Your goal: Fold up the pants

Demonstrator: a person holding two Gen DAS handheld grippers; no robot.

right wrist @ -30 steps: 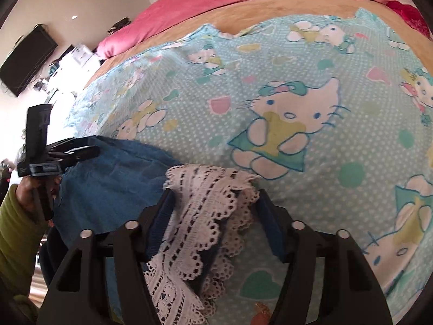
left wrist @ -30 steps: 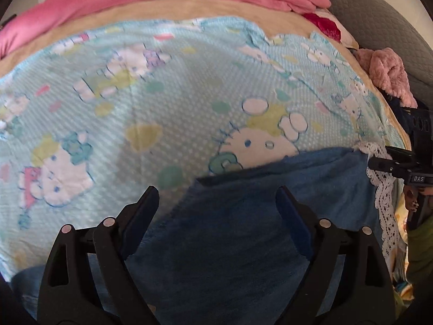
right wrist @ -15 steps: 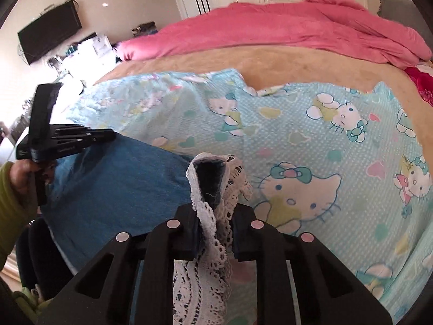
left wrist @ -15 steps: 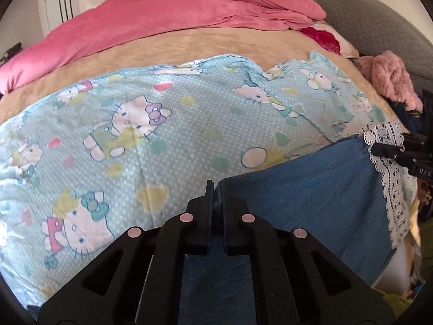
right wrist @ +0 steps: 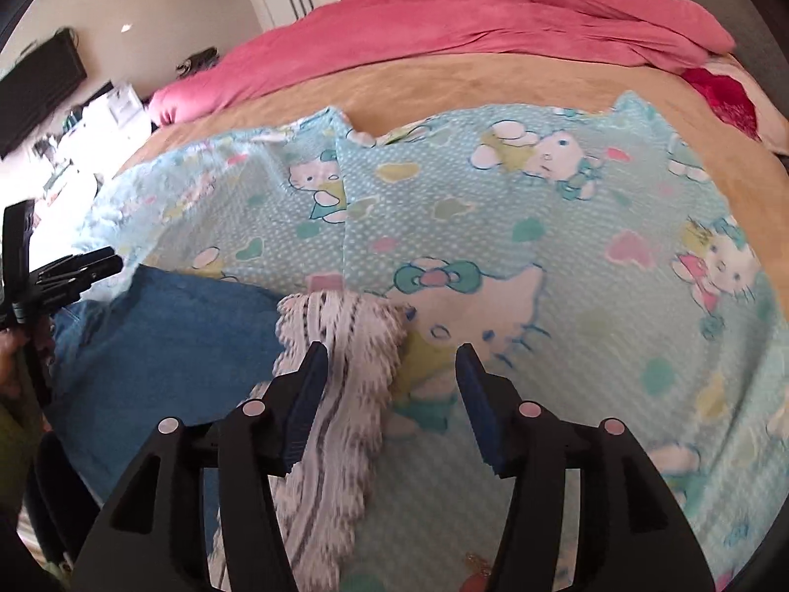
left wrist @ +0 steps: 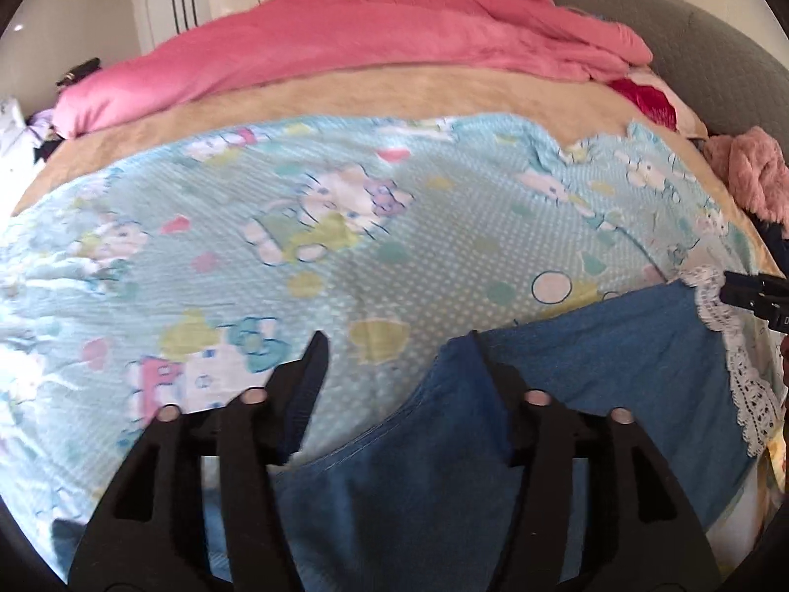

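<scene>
**A:** How will the blue denim pants with the white lace hem [left wrist: 616, 394] handle, and where are they?

**B:** They lie flat at the near edge of the bed, on the pale blue cartoon-cat blanket [left wrist: 345, 256]. I judge them soft, floppy and fairly light — the denim should hold a crease, though the lace [right wrist: 340, 345] is loose and may snag. The best holds look like the two far corners: the plain denim corner on the left, the lace corner on the right.

**A:** And the tools, left to right?

**B:** The left gripper [left wrist: 394, 350] has its jaws opening; the denim corner drapes against its right finger, but the pads don't pinch it. The right gripper [right wrist: 389, 360] is opening too, with the lace lying loose beside its left finger — neither one grips anything.

**A:** Anything in the way?

**B:** Nothing on the blanket ahead. The tan bedspread [left wrist: 394, 93] and the bunched pink duvet [left wrist: 345, 34] lie well apart, towards the far edge. A fuzzy pink garment [left wrist: 754, 172] sits at the right edge, beside the grey padded headboard [left wrist: 690, 49]. Left of the bed stands a cluttered white surface [right wrist: 89, 133] — clear of the fold, I think.
</scene>
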